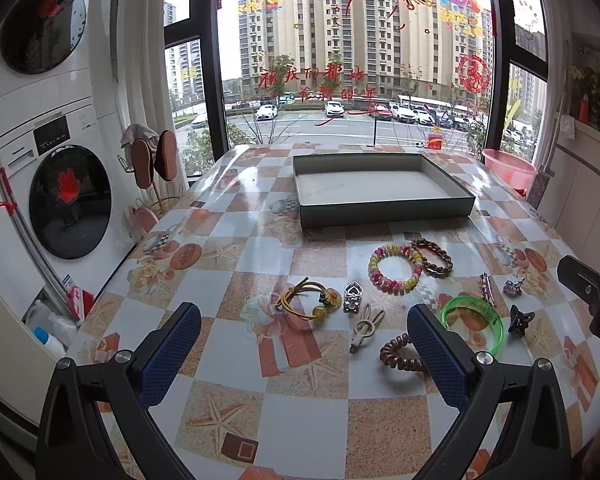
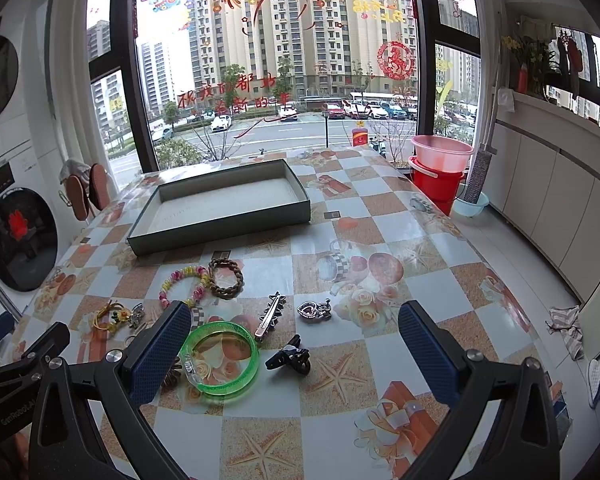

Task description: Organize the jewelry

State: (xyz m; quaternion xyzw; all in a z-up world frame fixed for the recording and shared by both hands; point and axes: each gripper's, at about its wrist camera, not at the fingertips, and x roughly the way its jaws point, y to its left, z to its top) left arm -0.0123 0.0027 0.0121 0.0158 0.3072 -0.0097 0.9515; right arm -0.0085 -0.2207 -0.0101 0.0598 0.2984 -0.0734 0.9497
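Observation:
A shallow grey box (image 1: 384, 210) (image 2: 220, 228) with a pale bare floor stands at the table's far middle. In front of it lie several pieces: a pink-yellow bead bracelet (image 1: 396, 268) (image 2: 184, 285), a brown braided band (image 1: 433, 258) (image 2: 226, 279), a green bangle (image 1: 473, 322) (image 2: 220, 360), a brown spiral tie (image 1: 400, 356), a beige rabbit clip (image 1: 365, 326), a yellow hair tie (image 1: 308, 300) (image 2: 110, 316), silver heart clips (image 1: 352, 298) (image 2: 314, 311), a spiked barrette (image 2: 270, 316) and a black claw clip (image 1: 520, 318) (image 2: 290, 358). My left gripper (image 1: 304, 348) and right gripper (image 2: 296, 352) hover open and empty above them.
The table (image 1: 260, 400) has a glossy checked cloth. Stacked washing machines (image 1: 60, 184) stand left, with shoes on a rack (image 1: 156, 160). A pink basin on a red bucket (image 2: 440, 168) stands at the far right corner. White cabinets (image 2: 560, 208) line the right wall.

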